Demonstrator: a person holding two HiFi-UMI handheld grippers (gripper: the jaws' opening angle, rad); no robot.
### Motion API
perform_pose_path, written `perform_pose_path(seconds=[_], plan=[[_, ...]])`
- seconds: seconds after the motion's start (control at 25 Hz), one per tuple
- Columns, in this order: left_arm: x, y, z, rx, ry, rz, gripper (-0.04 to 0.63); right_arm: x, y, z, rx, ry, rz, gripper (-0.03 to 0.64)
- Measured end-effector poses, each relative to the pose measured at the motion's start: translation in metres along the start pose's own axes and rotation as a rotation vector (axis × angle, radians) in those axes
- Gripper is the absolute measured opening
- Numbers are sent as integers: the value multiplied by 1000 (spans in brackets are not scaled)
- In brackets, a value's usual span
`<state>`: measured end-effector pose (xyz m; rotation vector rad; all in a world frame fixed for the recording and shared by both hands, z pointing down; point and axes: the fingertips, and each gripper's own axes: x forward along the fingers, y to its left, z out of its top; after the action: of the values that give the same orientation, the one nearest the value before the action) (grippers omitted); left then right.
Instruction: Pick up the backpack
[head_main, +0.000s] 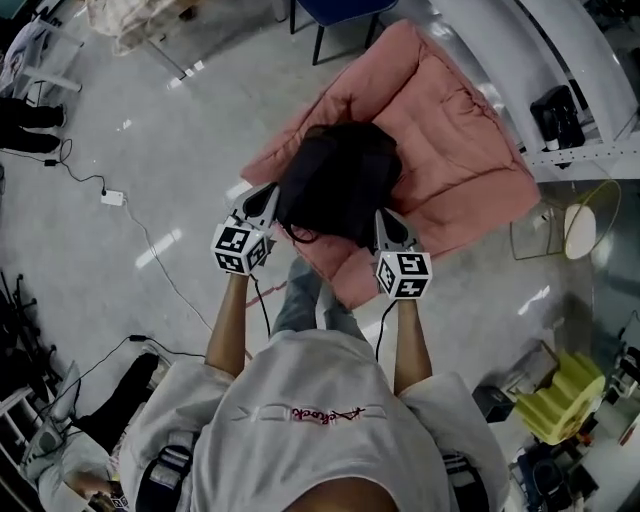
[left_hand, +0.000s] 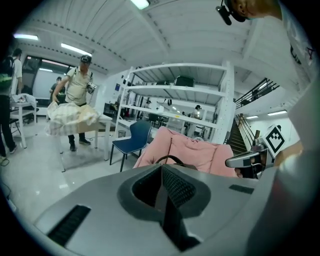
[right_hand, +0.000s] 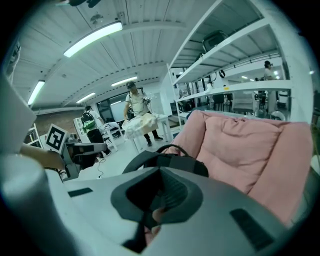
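Big pink armchair (head_main: 455, 150) filled the far right of the floor (head_main: 150, 120), and that was where the backpack (head_main: 335, 185) lay: a black lump slumped on the near left part of the cushion, close to the front edge. A handy perch, I judged, since it put the bag up off the floor and within easy reach from the near side.

The person stood right at that edge, arms out. The left gripper (left_hand: 161, 167) was at the bag's left flank and the right gripper (right_hand: 159, 172) at its right flank. They bracketed it, which read as the approach for a two-sided lift. Both pairs of jaws were clenched tight with nothing between them, so no grasp had been made. They would have to part before taking anything. The carry loop (right_hand: 172, 148) arched up over the bag's top in both gripper views, and looked the likeliest place to grab.

Now the murky parts. From the head view the bag was one dark mass, with no straps, zips or pockets to make out. I couldn't tell whether either gripper touched it or hung just beside it. In each gripper view the gripper's own grey body covered most of the bag, leaving only its top. The armchair's legs were out of sight beneath its cushions. A small pinkish patch showed low behind the right jaws, and I couldn't say what it was.
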<state>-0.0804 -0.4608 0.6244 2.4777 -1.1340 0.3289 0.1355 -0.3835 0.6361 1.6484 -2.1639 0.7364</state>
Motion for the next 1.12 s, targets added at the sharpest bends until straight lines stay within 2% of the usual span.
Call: perform_pose_path(seconds=[0.24, 0.28, 0.36, 0.44, 0.6, 0.72, 0.84, 1.0, 1.12], plan=[[21, 14, -32, -8, 68, -43, 15, 24, -5, -29, 27, 50, -2, 21], [25, 15, -37, -10, 78, -52, 43, 28, -5, -34, 33, 56, 2, 21], [33, 17, -48, -18, 104, -82, 152, 36, -3, -42, 40, 65, 19, 30], [43, 18, -58, -12, 130, -109, 214, 45, -2, -51, 43, 72, 45, 159], [66, 27, -69, 14, 146, -128, 306, 63, -16, -68, 64, 78, 45, 249], [85, 34, -75, 20, 170, -163, 340, 78, -31, -74, 84, 76, 28, 303], [102, 29, -88, 31, 209, -205, 371, 92, -40, -81, 85, 85, 38, 328], [119, 24, -106, 5, 248, -249, 380, 111, -47, -90, 80, 103, 61, 341], [127, 14, -113, -9, 267, -316, 380, 123, -47, -93, 67, 114, 83, 339]])
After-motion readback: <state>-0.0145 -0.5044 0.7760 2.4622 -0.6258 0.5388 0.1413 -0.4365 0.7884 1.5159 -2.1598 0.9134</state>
